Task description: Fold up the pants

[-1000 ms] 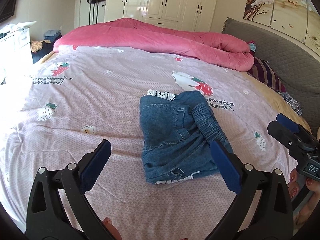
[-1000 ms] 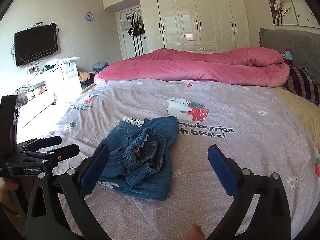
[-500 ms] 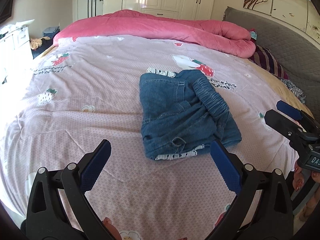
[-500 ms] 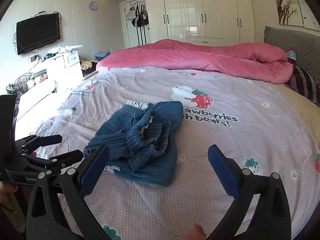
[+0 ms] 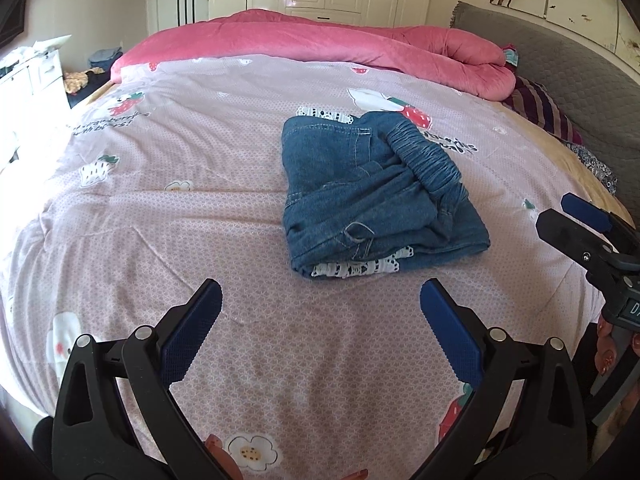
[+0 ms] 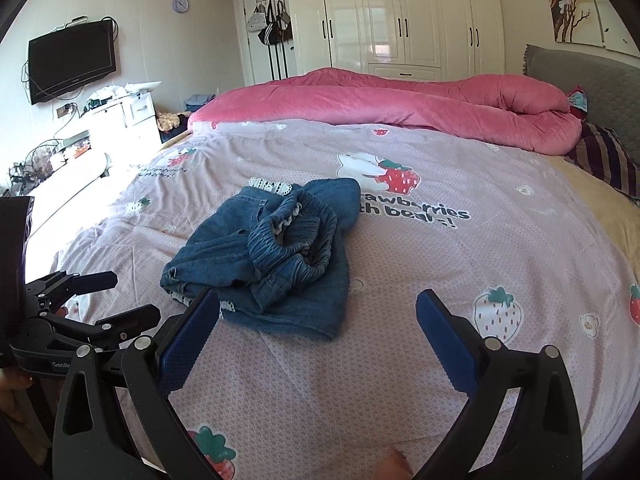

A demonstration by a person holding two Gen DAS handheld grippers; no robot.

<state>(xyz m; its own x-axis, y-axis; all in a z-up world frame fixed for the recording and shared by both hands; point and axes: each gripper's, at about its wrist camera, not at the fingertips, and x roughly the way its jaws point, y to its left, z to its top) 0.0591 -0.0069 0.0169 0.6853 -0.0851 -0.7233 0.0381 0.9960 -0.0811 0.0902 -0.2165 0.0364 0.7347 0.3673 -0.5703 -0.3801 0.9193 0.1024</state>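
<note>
Folded pants (image 5: 372, 196) lying on bed (image 5: 168, 208), fold apparently complete.
Left gripper (image 5: 320, 322) and right gripper (image 6: 318, 320): jaws spread, empty, off the denim; next, perhaps tidying the bunched waistband (image 6: 292, 236).

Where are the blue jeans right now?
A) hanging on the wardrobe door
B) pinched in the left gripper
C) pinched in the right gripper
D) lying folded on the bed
D: the jeans lie bundled on the bedspread, while the left gripper and right gripper are both open, touching nothing.

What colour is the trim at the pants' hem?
White lace trim on blue denim pants, clearest in left wrist view.
</note>
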